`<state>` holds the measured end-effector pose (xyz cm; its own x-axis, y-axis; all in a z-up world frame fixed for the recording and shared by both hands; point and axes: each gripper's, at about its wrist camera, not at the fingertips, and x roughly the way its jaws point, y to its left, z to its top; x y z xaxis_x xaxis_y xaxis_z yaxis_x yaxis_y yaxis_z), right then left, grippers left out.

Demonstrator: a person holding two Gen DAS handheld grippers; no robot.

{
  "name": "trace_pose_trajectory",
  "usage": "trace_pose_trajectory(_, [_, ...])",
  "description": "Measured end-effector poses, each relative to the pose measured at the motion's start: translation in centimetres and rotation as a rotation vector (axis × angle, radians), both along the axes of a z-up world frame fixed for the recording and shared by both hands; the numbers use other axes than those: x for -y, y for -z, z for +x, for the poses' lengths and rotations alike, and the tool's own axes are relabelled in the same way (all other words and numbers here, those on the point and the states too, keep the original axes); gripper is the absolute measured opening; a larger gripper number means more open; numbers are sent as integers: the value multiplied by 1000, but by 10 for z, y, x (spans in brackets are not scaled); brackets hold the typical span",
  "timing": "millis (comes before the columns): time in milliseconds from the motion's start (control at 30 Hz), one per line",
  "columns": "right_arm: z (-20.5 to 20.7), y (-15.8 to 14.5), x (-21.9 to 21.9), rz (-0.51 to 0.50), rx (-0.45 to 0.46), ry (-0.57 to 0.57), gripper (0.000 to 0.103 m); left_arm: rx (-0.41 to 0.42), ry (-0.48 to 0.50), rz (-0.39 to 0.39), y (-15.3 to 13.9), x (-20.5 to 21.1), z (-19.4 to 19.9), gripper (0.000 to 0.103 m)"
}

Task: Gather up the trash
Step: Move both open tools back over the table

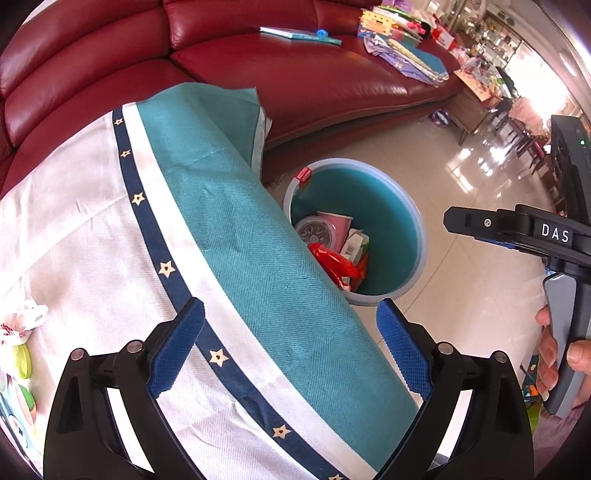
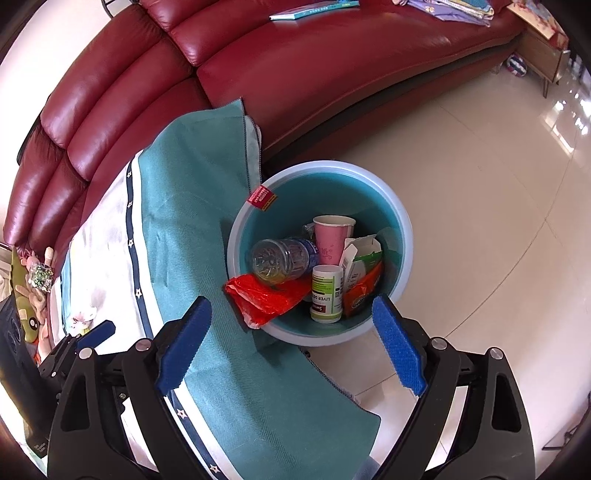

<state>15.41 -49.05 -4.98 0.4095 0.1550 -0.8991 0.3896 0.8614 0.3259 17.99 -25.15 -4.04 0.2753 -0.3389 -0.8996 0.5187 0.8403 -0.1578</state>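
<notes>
Sofa (image 2: 295, 74): dark red leather, curved, running behind everything; a thin teal-covered book (image 2: 314, 9) and a heap of folded papers and cloths (image 1: 406, 55) lie on its seat.

Floor (image 2: 480, 184): pale glossy tiles.

Tabletop (image 1: 92, 221): covered by a cloth (image 2: 192, 206) with a white field, a navy band of small stars and a broad teal border that hangs over the edge. Soft toys (image 2: 33, 295) sit at its far left edge in the right wrist view.

Bin (image 2: 404, 236): round, pale blue rim, teal inside, standing on the floor just beside the tabletop edge and in front of the sofa. A red label (image 2: 262, 195) sits on its rim.

Trash, all inside the bin:
- clear plastic bottle (image 2: 280, 258), lying on its side;
- red plastic bag (image 2: 266, 295), draped over the near rim;
- pink paper cup (image 2: 332, 236), roughly upright;
- white supplement jar (image 2: 327, 291) with a green label, leaning;
- opened white and green carton (image 2: 360, 254);
- orange packet (image 2: 364, 291) at the near wall.

Right gripper (image 2: 291, 328): blue pads spread wide, nothing between them; poised above the near rim of the bin. In the left wrist view it is seen from the side, with fingers of a hand (image 1: 554, 350) on its grey handle.

Left gripper (image 1: 291, 332): blue pads wide apart, holding nothing; above the teal border of the cloth, with the bin just beyond.
</notes>
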Motion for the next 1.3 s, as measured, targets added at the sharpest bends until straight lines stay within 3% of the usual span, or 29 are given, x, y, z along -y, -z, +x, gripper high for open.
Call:
trace_pose_trajectory(333, [-6,-17,-39,-36,-1,-44,88,14,-55,-43,-13,-46,-13,97])
trace_pose_trajectory(600, [1,-19,-84,-51,-12,-119,89,39,-134,-24,-13,-105,-21,97])
trace_pose_trajectory(900, [22,-17,-155,-68,-22,-250,89,47,-277,-1,-8,-196,-22,97])
trace_pose_trajectory(1300, [52,-7,-264,-157,-22,-455,89,22,-441,19,23,-343,-28,97])
